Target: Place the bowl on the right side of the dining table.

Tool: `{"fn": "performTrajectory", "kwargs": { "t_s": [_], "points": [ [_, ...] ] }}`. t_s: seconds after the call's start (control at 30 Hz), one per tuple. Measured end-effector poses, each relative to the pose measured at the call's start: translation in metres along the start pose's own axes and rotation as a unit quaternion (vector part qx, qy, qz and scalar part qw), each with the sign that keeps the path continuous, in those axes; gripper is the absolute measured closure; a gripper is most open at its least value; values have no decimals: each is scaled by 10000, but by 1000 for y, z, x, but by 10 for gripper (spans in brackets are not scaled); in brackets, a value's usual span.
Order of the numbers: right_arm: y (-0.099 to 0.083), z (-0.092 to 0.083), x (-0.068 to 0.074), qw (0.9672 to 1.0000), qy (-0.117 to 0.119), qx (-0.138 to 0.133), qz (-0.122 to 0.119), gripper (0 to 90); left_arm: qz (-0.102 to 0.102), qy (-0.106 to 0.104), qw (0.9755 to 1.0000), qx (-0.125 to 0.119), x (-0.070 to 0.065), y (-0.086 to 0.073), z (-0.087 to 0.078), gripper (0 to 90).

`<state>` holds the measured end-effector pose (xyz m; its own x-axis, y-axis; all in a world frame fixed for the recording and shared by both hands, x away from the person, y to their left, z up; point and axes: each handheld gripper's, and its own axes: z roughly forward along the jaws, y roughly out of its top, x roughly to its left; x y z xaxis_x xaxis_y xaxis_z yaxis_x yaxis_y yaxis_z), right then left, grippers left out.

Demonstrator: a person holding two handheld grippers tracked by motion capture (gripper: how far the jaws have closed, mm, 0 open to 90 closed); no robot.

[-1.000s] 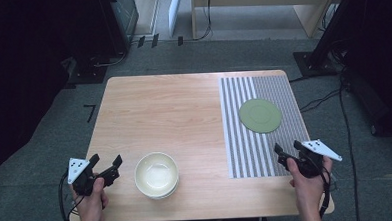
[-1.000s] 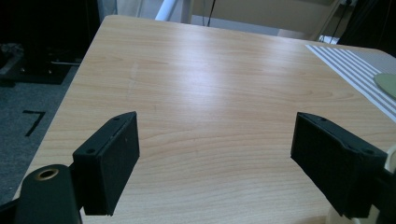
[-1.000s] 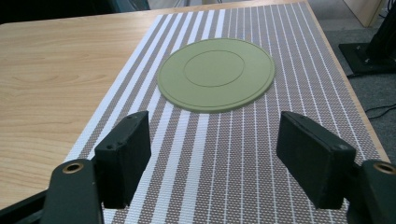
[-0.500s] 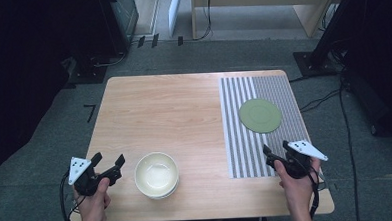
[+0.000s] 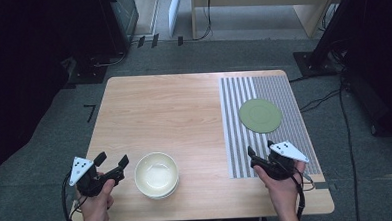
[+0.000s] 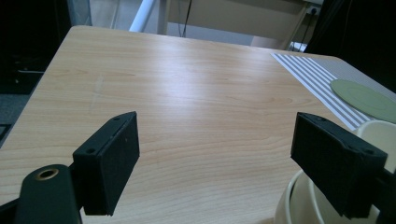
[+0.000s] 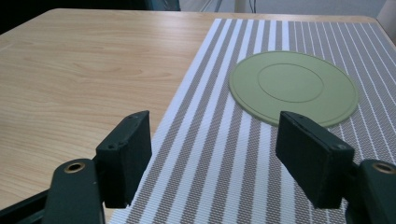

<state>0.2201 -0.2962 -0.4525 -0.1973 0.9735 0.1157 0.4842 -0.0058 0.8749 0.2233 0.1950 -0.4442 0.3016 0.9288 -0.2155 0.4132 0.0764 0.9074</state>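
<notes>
step: approach, nothing held | left gripper (image 5: 112, 161) wide beside near bowl (image 5: 157, 174) | right gripper (image 5: 260, 150) wide near green plate (image 5: 260, 115) | next: likely close on bowl rim

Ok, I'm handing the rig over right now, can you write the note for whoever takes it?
Left gripper: open, nothing between the jaws, beside the cream bowl at the table's near edge.
Right gripper: open, nothing held, over the striped placemat, pointing at the green plate.
Done: nothing gripped; the bowl sits on bare wood, the plate on the placemat.
Left: probably grasping the bowl and plate; where they go is unclear.
</notes>
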Motion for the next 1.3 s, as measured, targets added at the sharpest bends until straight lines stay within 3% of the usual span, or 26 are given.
{"fn": "performTrajectory", "kwargs": {
  "t_s": [0.33, 0.53, 0.7, 1.1, 1.3],
  "points": [
    [6, 10, 36, 9997, 95, 41, -207, 297, 79, 7, 9999, 71, -6, 2, 0, 153],
    [12, 17, 60, 9991, 298, -17, -291, 296, 62, 12, 9999, 87, -6, 2, 0, 153],
    [15, 20, 73, 9985, 409, -65, -345, 297, -14, -49, 9999, 112, -5, 2, 0, 153],
    [17, 28, 99, 9982, 515, -147, -254, 320, 0, -137, 9998, 113, -7, 4, 0, 153],
    [18, 30, 109, 9972, 680, -154, -267, 338, 35, -231, 9996, 187, -10, 4, 0, 159]
  ]
}}
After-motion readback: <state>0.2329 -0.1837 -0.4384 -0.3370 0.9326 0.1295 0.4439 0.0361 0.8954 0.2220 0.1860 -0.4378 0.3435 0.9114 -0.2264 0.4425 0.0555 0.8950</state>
